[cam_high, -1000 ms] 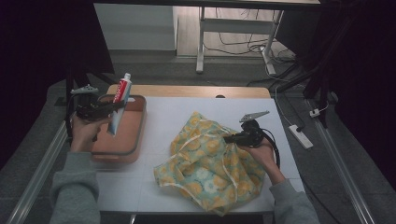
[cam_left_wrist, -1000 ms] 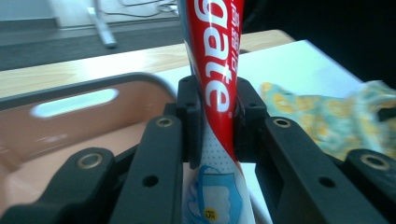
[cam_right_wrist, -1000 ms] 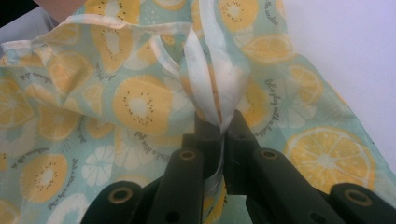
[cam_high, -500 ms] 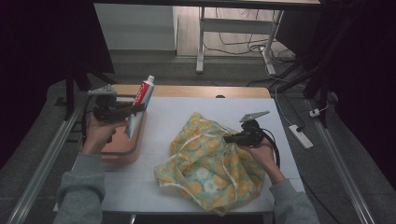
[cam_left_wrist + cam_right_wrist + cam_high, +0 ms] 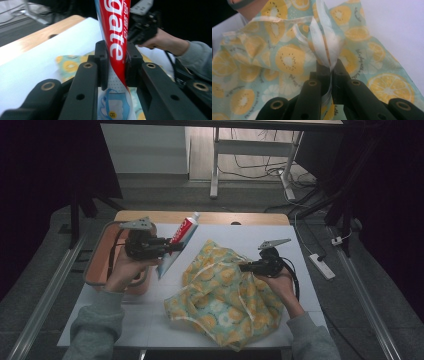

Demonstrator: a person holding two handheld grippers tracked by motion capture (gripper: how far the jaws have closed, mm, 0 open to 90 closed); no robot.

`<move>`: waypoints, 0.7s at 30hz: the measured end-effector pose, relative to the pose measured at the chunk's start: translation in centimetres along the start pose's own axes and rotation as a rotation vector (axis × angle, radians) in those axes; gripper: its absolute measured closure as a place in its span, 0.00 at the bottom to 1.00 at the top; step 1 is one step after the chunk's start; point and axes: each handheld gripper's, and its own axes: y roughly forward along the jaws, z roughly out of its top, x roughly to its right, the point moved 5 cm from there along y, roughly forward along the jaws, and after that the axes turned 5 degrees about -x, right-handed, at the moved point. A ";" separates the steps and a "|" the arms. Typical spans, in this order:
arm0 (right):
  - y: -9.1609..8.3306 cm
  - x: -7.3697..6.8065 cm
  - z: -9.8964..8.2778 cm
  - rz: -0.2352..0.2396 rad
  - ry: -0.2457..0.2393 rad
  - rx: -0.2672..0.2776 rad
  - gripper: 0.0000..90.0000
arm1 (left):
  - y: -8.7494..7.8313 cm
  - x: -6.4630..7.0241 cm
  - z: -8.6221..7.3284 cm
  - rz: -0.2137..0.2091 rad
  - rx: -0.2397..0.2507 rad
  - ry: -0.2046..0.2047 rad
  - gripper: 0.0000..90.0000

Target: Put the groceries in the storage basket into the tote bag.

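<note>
Starting at the left of the high view, we see a shallow brown tray [image 5: 95, 270] resting on the white table [image 5: 300, 245], near its left edge. Above the tray's right side the left hand [image 5: 125, 270] carries the left gripper [image 5: 170, 247], clenched on a toothpaste tube [image 5: 177, 242]. The tube slants, its white cap up and far, its flat crimped end down and near, hanging over the table just right of the tray. In the left gripper view the red and white tube [image 5: 115, 47] stands upright between the two black jaws, whose pads press on both its sides about halfway along it.

Further right lies a fruit-print drawstring bag [image 5: 225, 300], pale green with yellow citrus and kiwi slices, crumpled on the table between the two forearms. At its far right edge the right hand [image 5: 280, 282] holds the right gripper [image 5: 245, 266], pointing left. In the right gripper view its jaws are nipped tight on a gathered fold of the bag's cloth [image 5: 325, 50] and white drawstring [image 5: 299, 35].

The tube hangs just left of the bag, apart from it.
</note>
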 end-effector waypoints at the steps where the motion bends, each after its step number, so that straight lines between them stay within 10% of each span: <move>1: -0.2 -0.1 0.0 0.002 0.007 0.009 0.95 | 0.3 0.4 0.1 -0.010 -0.004 0.013 0.85; 21: -0.7 -0.6 -0.3 -0.007 0.015 0.029 0.95 | 4.5 5.3 1.2 -0.099 -0.059 0.115 0.85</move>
